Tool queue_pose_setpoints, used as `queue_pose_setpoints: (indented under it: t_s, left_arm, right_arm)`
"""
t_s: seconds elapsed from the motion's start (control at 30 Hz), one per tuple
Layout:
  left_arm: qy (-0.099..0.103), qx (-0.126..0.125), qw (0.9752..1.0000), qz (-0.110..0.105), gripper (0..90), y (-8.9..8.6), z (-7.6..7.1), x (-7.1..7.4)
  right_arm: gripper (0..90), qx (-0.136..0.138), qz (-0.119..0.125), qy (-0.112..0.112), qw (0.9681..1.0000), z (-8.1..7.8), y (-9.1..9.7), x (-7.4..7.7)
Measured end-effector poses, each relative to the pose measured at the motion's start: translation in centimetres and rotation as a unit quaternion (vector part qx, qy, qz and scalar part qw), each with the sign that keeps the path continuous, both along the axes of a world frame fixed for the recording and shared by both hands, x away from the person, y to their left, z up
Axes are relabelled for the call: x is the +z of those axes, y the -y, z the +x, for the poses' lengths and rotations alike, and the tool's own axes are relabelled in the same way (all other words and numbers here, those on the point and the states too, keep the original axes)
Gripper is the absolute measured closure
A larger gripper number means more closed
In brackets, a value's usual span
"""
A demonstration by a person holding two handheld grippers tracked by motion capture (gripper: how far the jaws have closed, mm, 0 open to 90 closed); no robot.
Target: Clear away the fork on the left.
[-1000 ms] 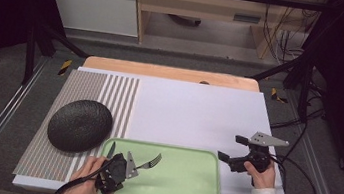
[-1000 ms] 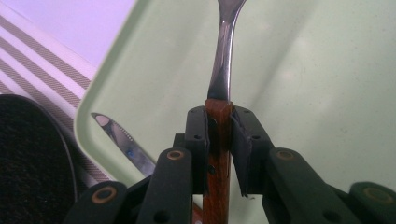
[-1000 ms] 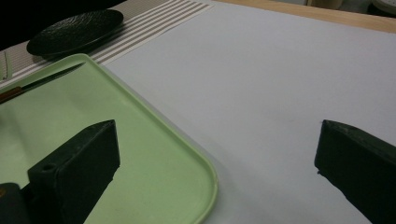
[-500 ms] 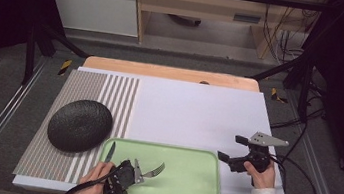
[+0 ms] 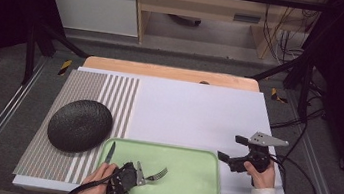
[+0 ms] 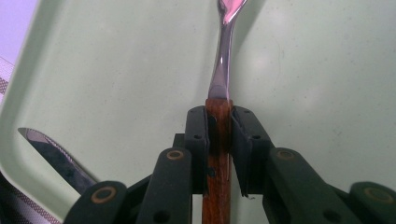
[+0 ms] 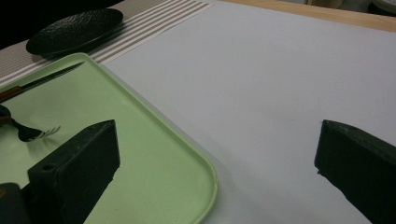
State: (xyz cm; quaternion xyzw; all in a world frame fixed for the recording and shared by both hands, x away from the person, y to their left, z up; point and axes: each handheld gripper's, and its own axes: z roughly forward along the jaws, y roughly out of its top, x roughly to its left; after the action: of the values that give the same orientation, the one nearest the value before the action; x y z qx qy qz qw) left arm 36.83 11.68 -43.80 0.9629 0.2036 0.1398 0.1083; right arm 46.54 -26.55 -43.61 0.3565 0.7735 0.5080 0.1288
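The left gripper [image 5: 138, 177] had its jaws clamped on the fork's [image 5: 155, 174] wooden handle, tines low over the green tray [image 5: 188, 190], probably to set it beside the knife [image 5: 109, 152]. The right gripper [image 5: 229, 155] waited wide open, empty, over the white mat [image 5: 193, 115]. The left gripper view cropped the tines.

Left hand [image 5: 97, 188]: mine, entering from the bottom edge of the high view, wrapped around my left gripper [image 5: 142, 176] from behind. Jaws point forward and to the right, drawn in close and parallel, pads [image 6: 198, 135] pressed on something slim between them. Cable trails back past my wrist.

Right hand [image 5: 263, 175]: mine, white sleeve at the wrist, gripping my right gripper [image 5: 231, 150] from below. Jaws spread wide, nothing between them. Grey three-cornered plate on top.
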Motion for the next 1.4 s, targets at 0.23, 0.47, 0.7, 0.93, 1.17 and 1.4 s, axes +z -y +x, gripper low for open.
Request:
queue_pose_setpoints:
  t_s: [0.23,0.47,0.7,0.93,1.17,1.4]
  left_arm:
    - [-0.001,-0.004,1.0000,-0.008,76.6,-0.2,0.1,-0.1]
    - [0.002,-0.002,0.9988,-0.050,67.8,-0.7,0.3,0.5]
    - [0.007,-0.016,0.9923,-0.122,73.6,-1.0,0.4,1.1]
    - [-0.010,-0.028,0.9889,-0.145,86.4,-0.7,0.7,0.4]
    - [-0.012,-0.045,0.9875,-0.151,89.9,-0.1,0.8,-0.3]
    - [-0.013,-0.055,0.9872,-0.149,89.9,0.4,1.1,-1.0]
  right_arm:
    - [0.5,-0.002,0.000,0.000,1.0000,0.0,0.0,0.0]
    - [0.5,-0.001,-0.001,-0.001,1.0000,0.0,0.0,0.0]
    - [0.5,-0.001,-0.001,-0.001,1.0000,0.0,0.0,0.0]
    - [0.5,-0.002,-0.001,0.000,1.0000,0.0,0.0,0.0]
    - [0.5,-0.003,0.000,0.000,1.0000,0.0,0.0,0.0]
    - [0.5,-0.002,0.000,0.001,1.0000,0.0,0.0,0.0]
